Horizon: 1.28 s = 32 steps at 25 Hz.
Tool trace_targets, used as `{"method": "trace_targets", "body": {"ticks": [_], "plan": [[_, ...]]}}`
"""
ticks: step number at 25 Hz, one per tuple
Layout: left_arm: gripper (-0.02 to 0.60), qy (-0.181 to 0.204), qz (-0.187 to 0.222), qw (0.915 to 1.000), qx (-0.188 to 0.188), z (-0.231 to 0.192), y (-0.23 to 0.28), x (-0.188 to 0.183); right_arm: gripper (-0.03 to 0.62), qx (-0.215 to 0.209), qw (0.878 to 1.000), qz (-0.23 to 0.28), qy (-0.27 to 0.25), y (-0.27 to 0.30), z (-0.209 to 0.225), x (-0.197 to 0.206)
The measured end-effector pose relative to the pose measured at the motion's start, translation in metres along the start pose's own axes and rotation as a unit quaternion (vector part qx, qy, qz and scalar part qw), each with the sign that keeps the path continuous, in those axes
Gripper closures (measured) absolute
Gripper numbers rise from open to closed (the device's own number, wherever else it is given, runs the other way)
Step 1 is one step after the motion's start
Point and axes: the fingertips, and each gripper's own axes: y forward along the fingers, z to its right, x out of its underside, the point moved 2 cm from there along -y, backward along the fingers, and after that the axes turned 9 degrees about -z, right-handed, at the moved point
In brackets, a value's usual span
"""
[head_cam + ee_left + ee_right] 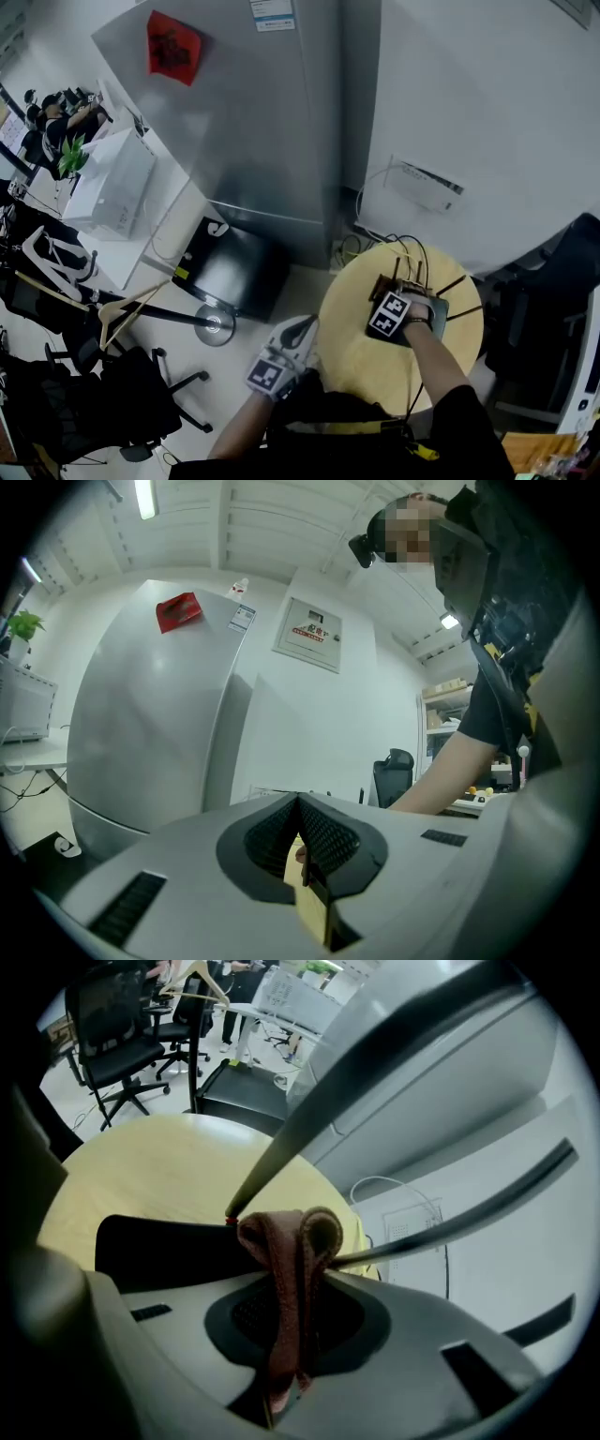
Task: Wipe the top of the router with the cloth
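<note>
The black router [437, 310], with thin antennas [375, 1063] sticking up, lies on a round yellow table [366, 361]. In the right gripper view its dark body [159, 1251] fills the space just under the jaws. My right gripper [405, 302] is over the router, shut on a folded brown cloth [292, 1269] that bulges out past the tips and hangs back between the jaws. My left gripper [306, 328] hovers off the table's left edge, away from the router. Its jaws [300, 803] meet, shut, and point up at the fridge.
A tall silver fridge [253, 122] stands behind the table, a black box [230, 267] on the floor beside it. Cables [375, 239] run from a white wall unit [427, 183] to the router. Office chairs [141, 394] and a wooden hanger [122, 314] are at the left.
</note>
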Motion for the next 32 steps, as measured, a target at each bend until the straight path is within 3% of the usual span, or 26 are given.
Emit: {"method": "trace_targets", "body": {"ticks": [8,14,26,32], "plan": [[0.584,-0.006,-0.005,0.9999,0.01,0.003,0.006,0.002,0.533,-0.063,0.997,-0.008,-0.039,-0.01,-0.028,0.0],[0.584,-0.001,0.0,0.9997,0.026,0.01,0.013,-0.001,0.533,-0.118,0.992,-0.017,-0.03,-0.024,-0.051,0.008],[0.584,0.018,0.016,0.9975,0.066,0.029,0.033,-0.011,0.533,-0.166,0.985,-0.009,-0.035,-0.053,-0.099,0.017],[0.584,0.02,0.004,0.996,0.087,0.038,0.039,-0.009,0.533,-0.2,0.979,-0.005,-0.029,-0.06,-0.113,0.02]]}}
